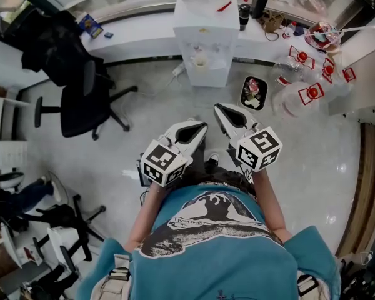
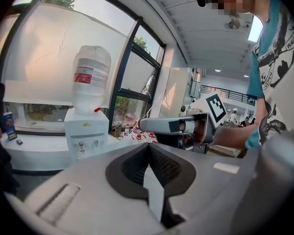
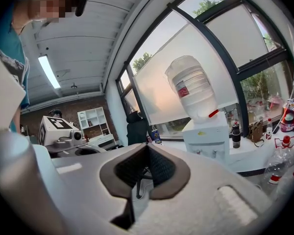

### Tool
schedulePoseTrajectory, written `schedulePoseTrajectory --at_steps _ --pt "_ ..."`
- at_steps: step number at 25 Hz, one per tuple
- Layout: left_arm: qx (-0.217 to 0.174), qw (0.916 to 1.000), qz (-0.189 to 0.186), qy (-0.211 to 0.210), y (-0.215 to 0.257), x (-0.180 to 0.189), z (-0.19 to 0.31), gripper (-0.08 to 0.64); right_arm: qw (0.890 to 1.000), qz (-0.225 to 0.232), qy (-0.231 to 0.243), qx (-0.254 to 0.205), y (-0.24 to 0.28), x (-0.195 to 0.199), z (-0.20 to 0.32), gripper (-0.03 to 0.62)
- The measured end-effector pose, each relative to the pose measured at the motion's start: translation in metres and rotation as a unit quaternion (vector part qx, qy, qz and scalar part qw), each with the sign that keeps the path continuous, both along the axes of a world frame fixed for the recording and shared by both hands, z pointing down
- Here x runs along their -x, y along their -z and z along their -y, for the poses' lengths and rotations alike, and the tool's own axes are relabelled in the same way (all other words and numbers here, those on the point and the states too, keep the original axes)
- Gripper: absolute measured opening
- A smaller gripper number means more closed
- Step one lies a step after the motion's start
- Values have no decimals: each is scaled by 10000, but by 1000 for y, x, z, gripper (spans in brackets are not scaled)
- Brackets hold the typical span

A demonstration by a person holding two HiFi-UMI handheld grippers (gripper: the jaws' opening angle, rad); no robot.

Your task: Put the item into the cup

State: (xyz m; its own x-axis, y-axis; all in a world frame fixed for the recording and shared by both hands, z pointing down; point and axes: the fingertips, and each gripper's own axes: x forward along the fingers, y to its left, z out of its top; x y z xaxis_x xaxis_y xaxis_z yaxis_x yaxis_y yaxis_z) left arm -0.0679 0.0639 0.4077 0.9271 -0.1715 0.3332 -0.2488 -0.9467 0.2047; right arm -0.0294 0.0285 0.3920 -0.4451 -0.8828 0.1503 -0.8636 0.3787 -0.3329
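Observation:
I hold both grippers at waist height over a pale floor, pointing toward a white water dispenser (image 1: 203,39). My left gripper (image 1: 199,125) is shut, its dark pads meeting in a line with nothing between them. My right gripper (image 1: 220,107) is shut and empty as well. In the left gripper view the closed left gripper (image 2: 148,147) points at the water dispenser (image 2: 86,131), with the right gripper (image 2: 183,126) beside it. The right gripper (image 3: 147,147) in its own view faces the water dispenser (image 3: 206,131). A small pale round thing (image 1: 200,61) sits in the dispenser's niche; I cannot tell what it is.
A black office chair (image 1: 81,102) draped with a dark jacket stands at the left. Several clear bottles with red caps (image 1: 300,92) lie on the floor at the right, next to a black tray (image 1: 254,92). A white counter (image 1: 144,39) runs along the windows behind the dispenser.

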Motion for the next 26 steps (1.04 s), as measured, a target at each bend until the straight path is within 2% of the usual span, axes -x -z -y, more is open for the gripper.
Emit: schedulePoseTrajectory --at_steps 26 --pt "-20 9988 -64 -476 -1 -19 -16 12 9996 -242 -151 10 2 -8 -7 0"
